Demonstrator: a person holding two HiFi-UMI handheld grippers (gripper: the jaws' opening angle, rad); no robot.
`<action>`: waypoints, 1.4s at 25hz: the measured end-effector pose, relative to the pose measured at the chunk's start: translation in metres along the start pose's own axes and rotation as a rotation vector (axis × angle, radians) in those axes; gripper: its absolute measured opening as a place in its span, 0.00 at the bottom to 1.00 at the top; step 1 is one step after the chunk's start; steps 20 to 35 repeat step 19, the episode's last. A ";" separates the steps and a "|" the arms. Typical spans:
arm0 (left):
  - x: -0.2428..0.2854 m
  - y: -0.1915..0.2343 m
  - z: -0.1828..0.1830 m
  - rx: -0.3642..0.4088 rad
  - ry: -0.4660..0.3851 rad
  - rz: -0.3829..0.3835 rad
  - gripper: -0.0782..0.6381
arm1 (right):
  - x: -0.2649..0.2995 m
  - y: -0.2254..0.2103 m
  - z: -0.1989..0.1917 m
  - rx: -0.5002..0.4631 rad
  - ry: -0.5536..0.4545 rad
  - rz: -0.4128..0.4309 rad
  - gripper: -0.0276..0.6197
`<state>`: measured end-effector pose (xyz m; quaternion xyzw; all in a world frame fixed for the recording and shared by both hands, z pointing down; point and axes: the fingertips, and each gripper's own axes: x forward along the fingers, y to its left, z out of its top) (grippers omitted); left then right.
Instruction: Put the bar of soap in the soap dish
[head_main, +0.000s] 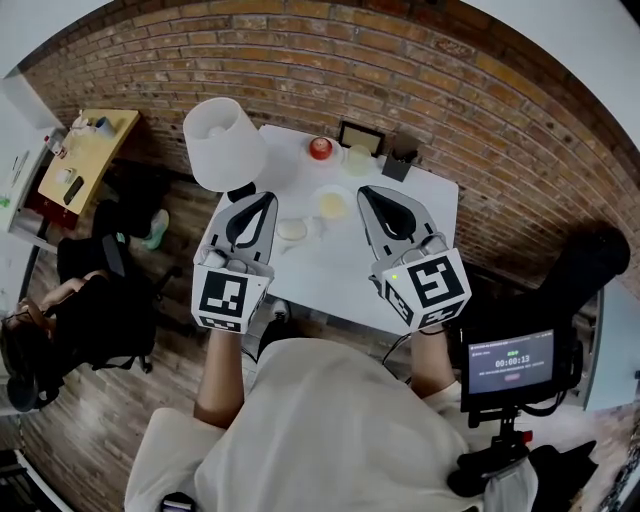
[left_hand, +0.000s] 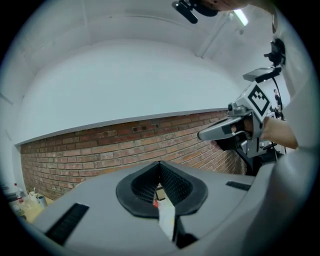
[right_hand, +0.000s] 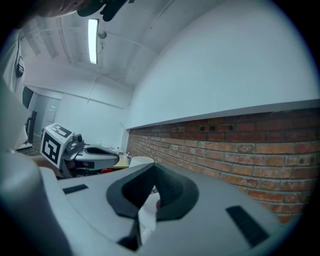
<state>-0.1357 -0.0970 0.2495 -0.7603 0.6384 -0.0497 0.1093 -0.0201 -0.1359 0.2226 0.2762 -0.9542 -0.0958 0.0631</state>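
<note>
You hold both grippers level and side by side at the middle of the head view, over the near part of the white table (head_main: 425, 215). Your left gripper (head_main: 265, 200) has its jaws pressed together with nothing between them; in its own view the dark ribbed pads (left_hand: 175, 187) meet at the tip. Your right gripper (head_main: 368, 193) is the same, jaws together and empty, and neither gripper touches anything on the table.

A flat, pale round piece that looks like the soap (head_main: 292, 230) lies on the table in the gap between the two grippers, just right of the left gripper. Just up and right of it stands a white dish (head_main: 332, 189) with a yellowish inside. I cannot tell whether the two touch, nor what the yellowish filling is.

Farther up the table are a red thing (head_main: 320, 148), a dark frame (head_main: 361, 135) and, at the table's upper left, a white lamp (head_main: 222, 142). A brick wall (head_main: 300, 60) runs behind the table. A monitor (head_main: 511, 365) sits at lower right.
</note>
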 end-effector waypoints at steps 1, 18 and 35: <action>0.000 0.000 0.001 0.003 -0.003 -0.001 0.12 | 0.000 0.000 0.000 -0.001 0.000 -0.002 0.05; -0.001 -0.011 0.011 0.031 -0.012 -0.010 0.12 | -0.003 -0.003 -0.004 0.002 0.006 -0.002 0.05; -0.001 -0.012 0.012 0.032 -0.013 -0.010 0.12 | -0.004 -0.004 -0.005 0.003 0.007 -0.004 0.05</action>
